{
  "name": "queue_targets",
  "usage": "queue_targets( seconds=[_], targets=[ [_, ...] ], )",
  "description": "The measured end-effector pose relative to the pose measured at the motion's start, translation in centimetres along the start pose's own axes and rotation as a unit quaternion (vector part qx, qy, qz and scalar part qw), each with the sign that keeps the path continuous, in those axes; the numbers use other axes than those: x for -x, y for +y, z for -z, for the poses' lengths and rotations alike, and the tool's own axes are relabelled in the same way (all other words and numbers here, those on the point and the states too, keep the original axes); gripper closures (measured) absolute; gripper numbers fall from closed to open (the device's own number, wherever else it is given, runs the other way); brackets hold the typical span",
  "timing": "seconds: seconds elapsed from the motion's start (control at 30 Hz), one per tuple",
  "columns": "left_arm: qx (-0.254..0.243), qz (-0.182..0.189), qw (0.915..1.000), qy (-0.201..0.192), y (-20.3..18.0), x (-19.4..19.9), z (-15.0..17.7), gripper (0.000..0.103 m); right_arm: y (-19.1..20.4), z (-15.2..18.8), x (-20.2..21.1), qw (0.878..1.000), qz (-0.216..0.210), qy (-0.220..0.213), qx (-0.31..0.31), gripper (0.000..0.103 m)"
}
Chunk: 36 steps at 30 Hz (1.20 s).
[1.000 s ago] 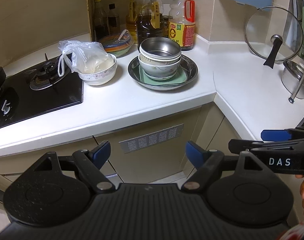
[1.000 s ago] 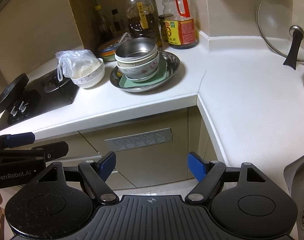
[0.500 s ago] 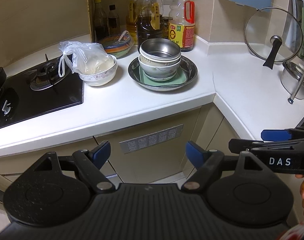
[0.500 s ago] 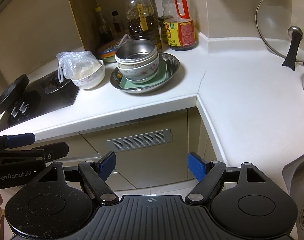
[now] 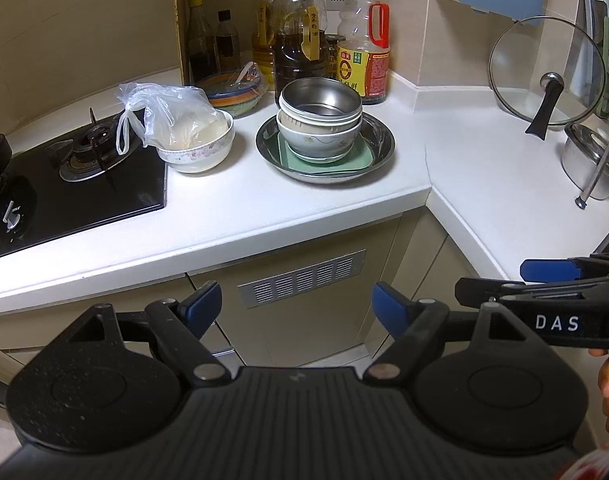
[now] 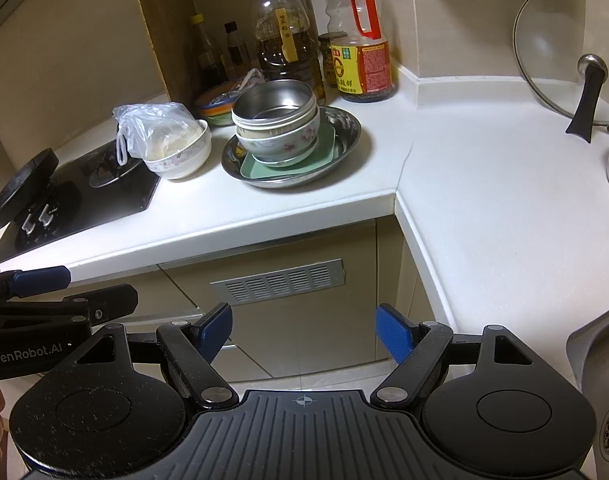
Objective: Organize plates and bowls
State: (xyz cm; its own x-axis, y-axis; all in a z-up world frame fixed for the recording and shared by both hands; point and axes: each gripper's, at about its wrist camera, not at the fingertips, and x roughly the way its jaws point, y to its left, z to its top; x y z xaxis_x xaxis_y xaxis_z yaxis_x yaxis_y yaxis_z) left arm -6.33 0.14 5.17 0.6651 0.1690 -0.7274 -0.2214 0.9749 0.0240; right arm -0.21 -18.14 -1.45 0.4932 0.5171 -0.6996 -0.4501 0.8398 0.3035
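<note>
A round steel dish (image 5: pixel 380 148) (image 6: pixel 344 136) sits on the white counter and carries a pale green square plate (image 5: pixel 364 158) (image 6: pixel 260 170). On that plate stand stacked bowls: a flowered ceramic bowl (image 5: pixel 318 140) (image 6: pixel 288 142) with a steel bowl (image 5: pixel 320 100) (image 6: pixel 272 102) on top. Left of the dish, a white flowered bowl (image 5: pixel 200 148) (image 6: pixel 184 156) holds a plastic bag. My left gripper (image 5: pixel 296 306) and my right gripper (image 6: pixel 302 330) hang side by side in front of the cabinet, below the counter edge, both open and empty.
A black gas hob (image 5: pixel 72 184) lies at the left. Oil and sauce bottles (image 5: pixel 364 60) and a striped bowl (image 5: pixel 234 94) stand behind the dishes. A glass lid (image 5: pixel 544 76) leans at the right corner beside a steel pot (image 5: pixel 588 160). A sink (image 6: pixel 600 380) lies at the right edge.
</note>
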Motion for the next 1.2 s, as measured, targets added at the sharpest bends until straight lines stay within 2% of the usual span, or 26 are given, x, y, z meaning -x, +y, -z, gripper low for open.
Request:
queue_targets(
  seconds=[1.2],
  targets=[
    [-0.001,0.002,1.0000,0.000,-0.48,0.03,-0.19,0.022,-0.10,-0.01,0.14,1.000,-0.001,-0.001,0.001,0.025]
  ],
)
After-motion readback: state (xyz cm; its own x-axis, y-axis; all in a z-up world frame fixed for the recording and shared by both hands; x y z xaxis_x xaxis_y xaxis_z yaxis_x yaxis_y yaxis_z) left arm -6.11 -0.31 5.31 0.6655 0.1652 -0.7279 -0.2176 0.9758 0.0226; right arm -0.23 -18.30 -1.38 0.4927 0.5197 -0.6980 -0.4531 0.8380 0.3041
